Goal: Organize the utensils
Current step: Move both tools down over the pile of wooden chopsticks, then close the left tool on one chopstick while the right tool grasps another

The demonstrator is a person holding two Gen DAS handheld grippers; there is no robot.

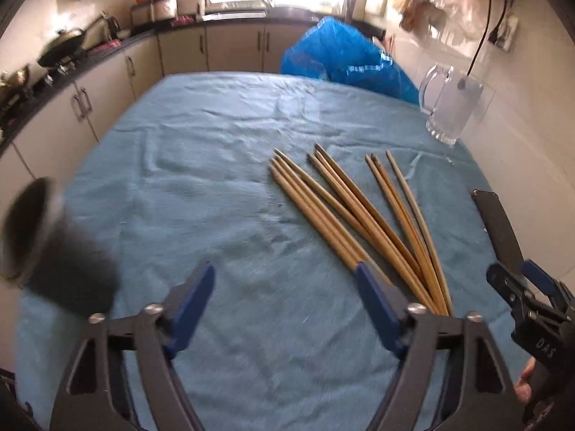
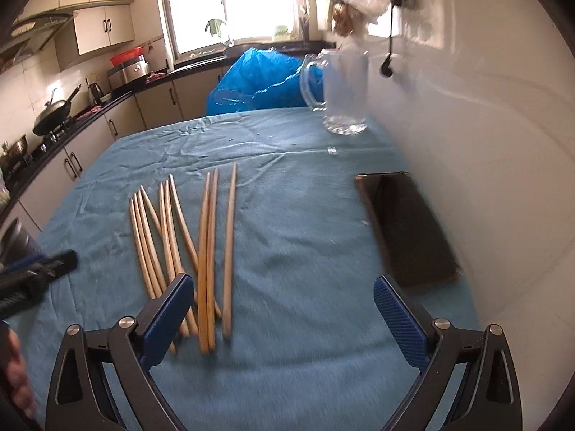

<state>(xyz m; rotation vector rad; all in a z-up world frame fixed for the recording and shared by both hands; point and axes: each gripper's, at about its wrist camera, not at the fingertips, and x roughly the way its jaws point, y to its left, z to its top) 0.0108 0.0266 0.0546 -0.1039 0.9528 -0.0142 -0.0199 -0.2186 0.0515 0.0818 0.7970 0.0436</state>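
At the far left edge of the desk (image 1: pixel 222 136), which is covered in a blue cloth, a dark cylindrical holder (image 1: pixel 54 240) shows blurred, its mouth tilted toward the left wrist camera. Whether it stands or lies I cannot tell. The left claw (image 1: pixel 287 287) hangs released above bare cloth, nothing between its blue pads, pitched steeply down. Just to its right the wooden chopsticks (image 2: pixel 187 251) lie fanned out — thick ends near, tips pointing far. Their near ends bunch together, so the neatest pick is probably there: come down over a pair at the bunched end, close squarely across them and lift level so none slips. The right claw (image 2: pixel 287 309) is released too, spread as wide as it goes, angled down over the cloth with its left pad beside the chopsticks' near ends. Right of it a dark phone-like slab (image 2: pixel 406 226) lies by the wall; far right stands an empty glass mug (image 2: pixel 341 89) — another possible holder.
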